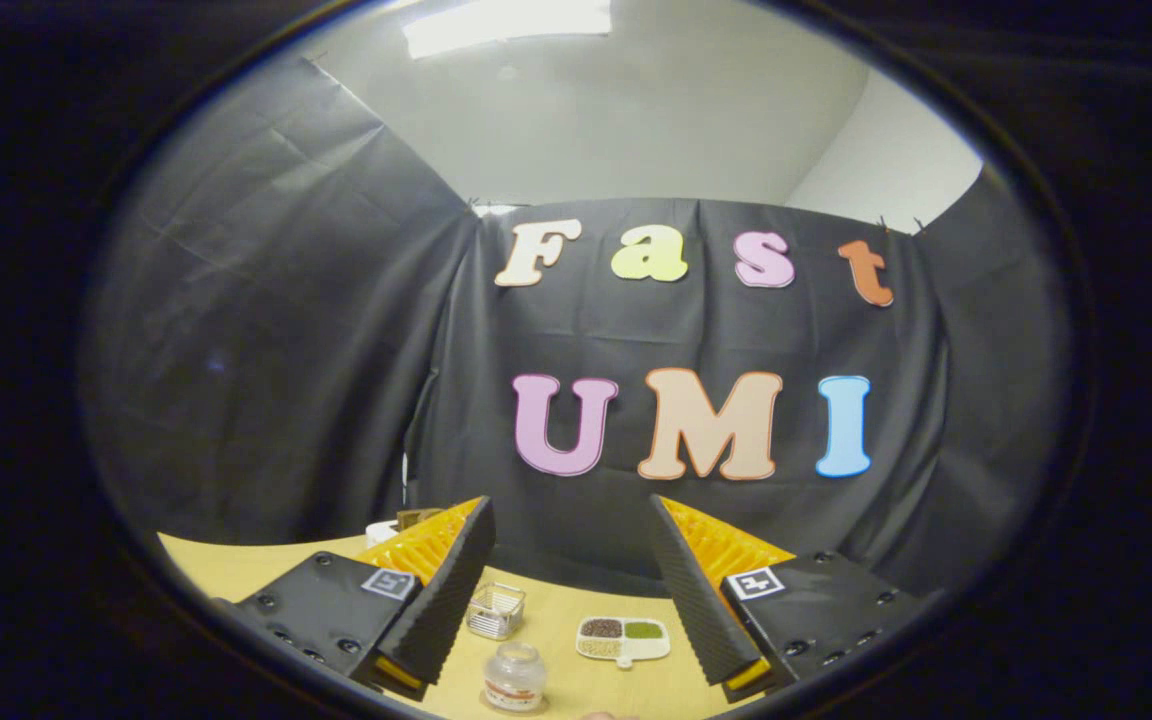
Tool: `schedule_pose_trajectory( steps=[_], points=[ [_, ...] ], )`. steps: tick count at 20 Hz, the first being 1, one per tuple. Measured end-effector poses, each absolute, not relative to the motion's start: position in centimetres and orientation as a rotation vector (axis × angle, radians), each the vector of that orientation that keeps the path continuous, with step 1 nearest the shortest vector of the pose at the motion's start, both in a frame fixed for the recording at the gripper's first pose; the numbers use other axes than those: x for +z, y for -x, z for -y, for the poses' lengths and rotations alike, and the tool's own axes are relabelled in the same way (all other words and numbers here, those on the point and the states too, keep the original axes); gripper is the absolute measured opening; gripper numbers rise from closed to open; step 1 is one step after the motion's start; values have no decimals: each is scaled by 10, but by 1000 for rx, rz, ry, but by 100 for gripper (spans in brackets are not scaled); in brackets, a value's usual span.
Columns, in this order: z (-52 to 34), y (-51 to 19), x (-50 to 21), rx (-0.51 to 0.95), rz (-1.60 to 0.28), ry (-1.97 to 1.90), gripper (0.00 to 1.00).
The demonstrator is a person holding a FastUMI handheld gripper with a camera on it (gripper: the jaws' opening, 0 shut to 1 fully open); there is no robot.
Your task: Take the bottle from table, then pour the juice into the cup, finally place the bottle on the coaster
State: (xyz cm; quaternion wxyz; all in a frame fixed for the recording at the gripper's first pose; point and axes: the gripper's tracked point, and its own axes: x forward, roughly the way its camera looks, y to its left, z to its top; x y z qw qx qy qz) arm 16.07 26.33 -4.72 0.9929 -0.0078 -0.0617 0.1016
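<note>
A: gripper state?
B: fingers are standing wide apart, gripping nothing, hanging above the desk

A: where's the bottle?
B: a small clear jar-like bottle is sitting upright on the desk, below and between the fingers, nearer the left one, not touching either. Pale cap, a label band round the lower part; can't tell the contents

A: cup? coaster?
B: can't tell which thing is which. A small clear square container is sitting just beyond the bottle, right beside the left finger's inner face. A white divided tray is lying to the right of it, near the right finger: dark filling in one compartment, green in another, pale in a third

A: anything else?
B: something white and something brownish are peeking out behind the left finger at the desk's far edge, too hidden to name. Black cloth wall is hanging behind the desk, with a ceiling light glowing above it
</note>
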Motion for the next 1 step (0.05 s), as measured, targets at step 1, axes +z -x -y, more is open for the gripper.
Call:
schedule_pose_trajectory(
  steps=[1],
  points=[
    [-259, -158, -42, 207, 123, 10, 96]
  ],
)
